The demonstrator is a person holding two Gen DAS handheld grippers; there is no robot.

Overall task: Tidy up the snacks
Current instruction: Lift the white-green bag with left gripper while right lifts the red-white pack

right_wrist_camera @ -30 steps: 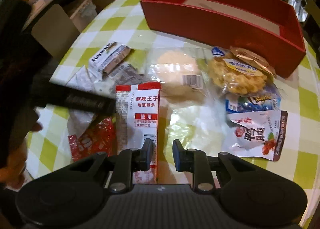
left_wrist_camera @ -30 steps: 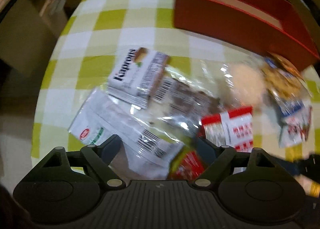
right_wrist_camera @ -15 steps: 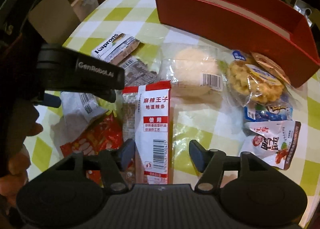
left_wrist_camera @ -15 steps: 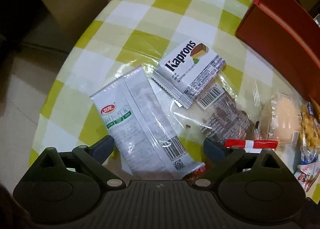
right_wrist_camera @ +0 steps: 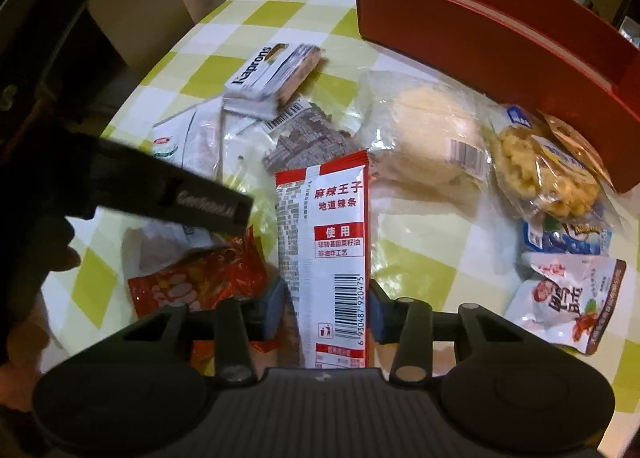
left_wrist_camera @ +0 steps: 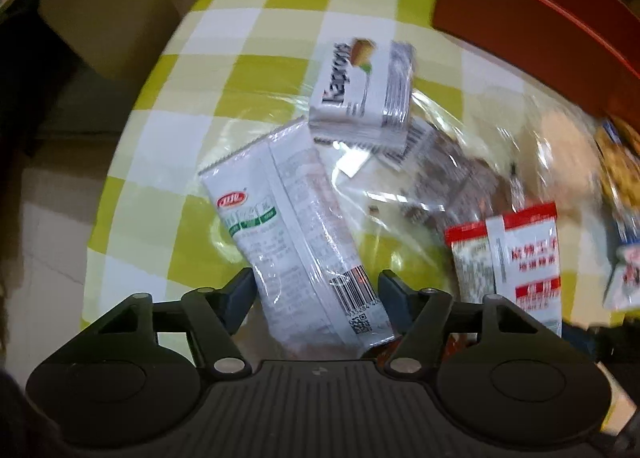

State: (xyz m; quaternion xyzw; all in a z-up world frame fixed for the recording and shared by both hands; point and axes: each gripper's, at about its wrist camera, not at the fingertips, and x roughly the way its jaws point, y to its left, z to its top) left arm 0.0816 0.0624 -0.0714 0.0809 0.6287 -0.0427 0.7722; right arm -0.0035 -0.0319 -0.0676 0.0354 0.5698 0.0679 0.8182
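Note:
Snack packets lie on a green-and-white checked table (left_wrist_camera: 256,70). My left gripper (left_wrist_camera: 316,294) is shut on a long white packet (left_wrist_camera: 296,234), one finger on each side of its near end. My right gripper (right_wrist_camera: 326,308) is shut on a red-and-white packet (right_wrist_camera: 328,242) with a barcode. That packet also shows in the left wrist view (left_wrist_camera: 516,258). A white Kaprons box (left_wrist_camera: 362,88) lies behind the white packet and shows in the right wrist view (right_wrist_camera: 272,72). A red tray (right_wrist_camera: 500,42) stands at the back right.
A red crinkly packet (right_wrist_camera: 200,282), a clear bag of brown pieces (right_wrist_camera: 308,138), a pale bun in wrap (right_wrist_camera: 428,130), yellow puffs (right_wrist_camera: 536,170), a blue packet (right_wrist_camera: 568,238) and a white pouch (right_wrist_camera: 568,298) lie around. The table edge (left_wrist_camera: 132,162) curves at the left.
My left gripper's fingers closed in on the white packet. My right gripper opened from nearly shut, moved forward over the red-and-white packet and closed on its sides.

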